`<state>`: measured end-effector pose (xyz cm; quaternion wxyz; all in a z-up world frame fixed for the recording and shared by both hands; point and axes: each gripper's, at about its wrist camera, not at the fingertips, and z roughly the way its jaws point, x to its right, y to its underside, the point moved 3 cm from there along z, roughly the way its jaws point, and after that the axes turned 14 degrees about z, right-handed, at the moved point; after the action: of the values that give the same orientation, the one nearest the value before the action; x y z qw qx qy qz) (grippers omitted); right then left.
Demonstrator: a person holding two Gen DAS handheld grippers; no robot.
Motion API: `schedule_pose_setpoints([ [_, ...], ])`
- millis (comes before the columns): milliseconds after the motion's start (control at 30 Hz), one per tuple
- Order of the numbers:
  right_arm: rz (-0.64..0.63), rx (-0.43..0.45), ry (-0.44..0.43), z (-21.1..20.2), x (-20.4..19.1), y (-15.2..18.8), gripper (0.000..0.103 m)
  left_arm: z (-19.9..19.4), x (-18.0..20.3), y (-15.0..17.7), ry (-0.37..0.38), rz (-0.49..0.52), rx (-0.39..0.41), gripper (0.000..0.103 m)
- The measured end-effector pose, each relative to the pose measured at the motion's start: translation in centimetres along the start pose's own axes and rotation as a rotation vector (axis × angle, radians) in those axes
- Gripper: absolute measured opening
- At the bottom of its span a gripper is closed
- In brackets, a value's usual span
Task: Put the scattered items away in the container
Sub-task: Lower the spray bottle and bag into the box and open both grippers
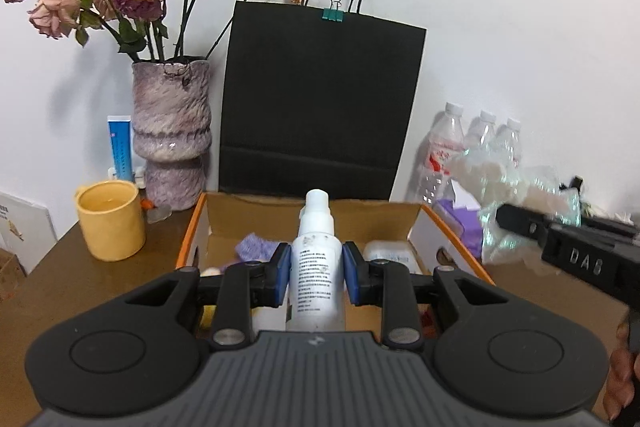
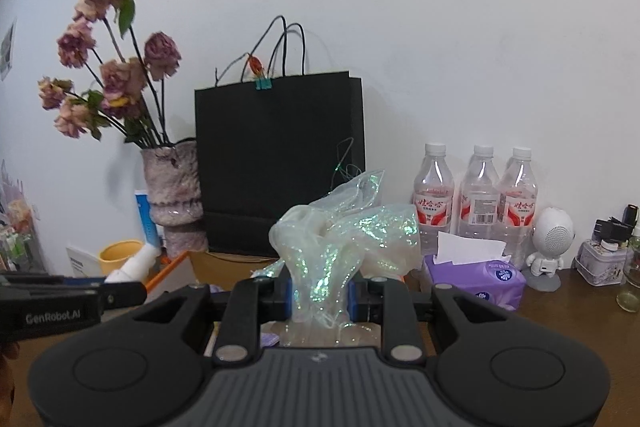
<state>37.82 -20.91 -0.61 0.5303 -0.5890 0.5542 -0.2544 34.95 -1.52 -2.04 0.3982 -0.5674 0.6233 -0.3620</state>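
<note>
My left gripper (image 1: 316, 277) is shut on a white spray bottle (image 1: 316, 263) and holds it upright over the open cardboard box (image 1: 192, 227), which has orange edges. Inside the box lie a purple item (image 1: 254, 247) and a white container (image 1: 388, 255). My right gripper (image 2: 319, 297) is shut on a crumpled iridescent plastic bag (image 2: 344, 235) and holds it above the box's right side. In the left wrist view the right gripper and its bag (image 1: 516, 187) show at the right. In the right wrist view the spray bottle (image 2: 134, 263) shows at the left.
A black paper bag (image 1: 320, 99) stands against the wall behind the box. A vase of dried roses (image 1: 172, 131) and a yellow mug (image 1: 110, 219) stand at the left. Three water bottles (image 2: 476, 199), a purple tissue pack (image 2: 476, 275), a white robot figure (image 2: 550, 247) and a tin (image 2: 600, 263) stand at the right.
</note>
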Motion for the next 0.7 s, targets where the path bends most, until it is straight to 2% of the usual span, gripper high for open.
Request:
schedule_pose_setpoints([
  [133,-0.002,-0.038,0.013,2.5,0.2,0.4,0.022,2.6,0.1,0.0,0.023,-0.023,0.006,0.028],
  [300,-0.018,-0.130,0.007,6.5,-0.2,2.0,0.022,6.0,-0.1,1.2,0.051,-0.075,-0.023,0.028],
  [567,-0.053,-0.247,0.032,11.3,-0.8,5.4,0.022,10.0,0.4,2.1,0.083,-0.041,-0.091,0.028],
  [700,-0.059,-0.263,0.042,11.8,-0.8,6.3,0.022,11.3,0.8,2.6,0.087,-0.013,-0.122,0.028],
])
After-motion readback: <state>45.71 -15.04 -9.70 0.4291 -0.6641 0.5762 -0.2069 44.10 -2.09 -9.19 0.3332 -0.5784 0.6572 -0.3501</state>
